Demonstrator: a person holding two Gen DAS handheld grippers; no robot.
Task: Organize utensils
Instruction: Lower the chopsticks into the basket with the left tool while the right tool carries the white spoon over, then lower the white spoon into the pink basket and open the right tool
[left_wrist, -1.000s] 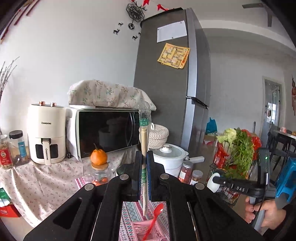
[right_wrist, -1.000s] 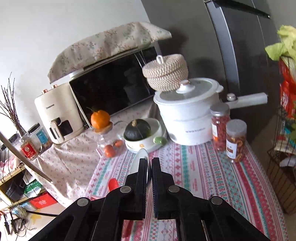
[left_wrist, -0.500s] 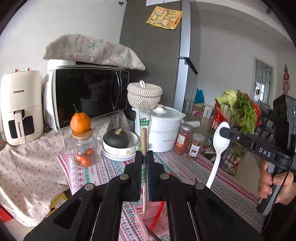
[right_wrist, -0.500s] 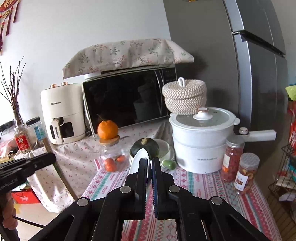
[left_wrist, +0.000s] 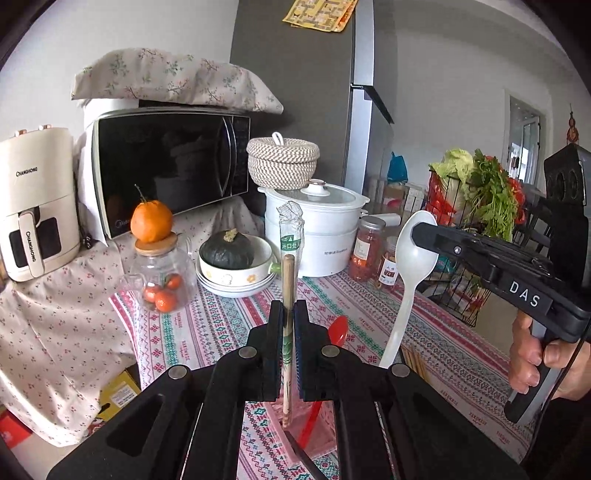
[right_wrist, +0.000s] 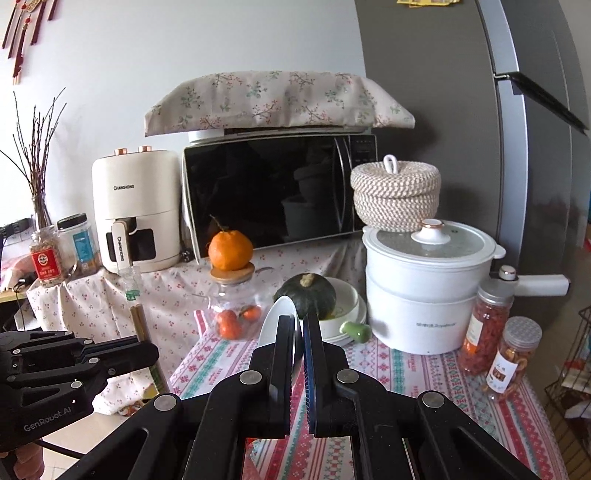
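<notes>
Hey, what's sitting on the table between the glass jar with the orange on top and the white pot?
A dark green squash in stacked white bowls sits between the glass jar and the white pot, clearest in the right wrist view.

I am standing in a home kitchen: a microwave (right_wrist: 273, 192), an air fryer (right_wrist: 135, 208) and a white electric pot (right_wrist: 424, 291) are crowding my table (right_wrist: 461, 398), with a tall grey refrigerator (right_wrist: 461, 110) looming behind.

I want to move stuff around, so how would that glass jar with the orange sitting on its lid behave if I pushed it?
The orange only rests loose on the wooden lid, so a nudge would probably roll it off. The glass jar looks breakable and mostly empty, so likely light. On the patterned tablecloth it may drag the cloth rather than slide cleanly.
</notes>
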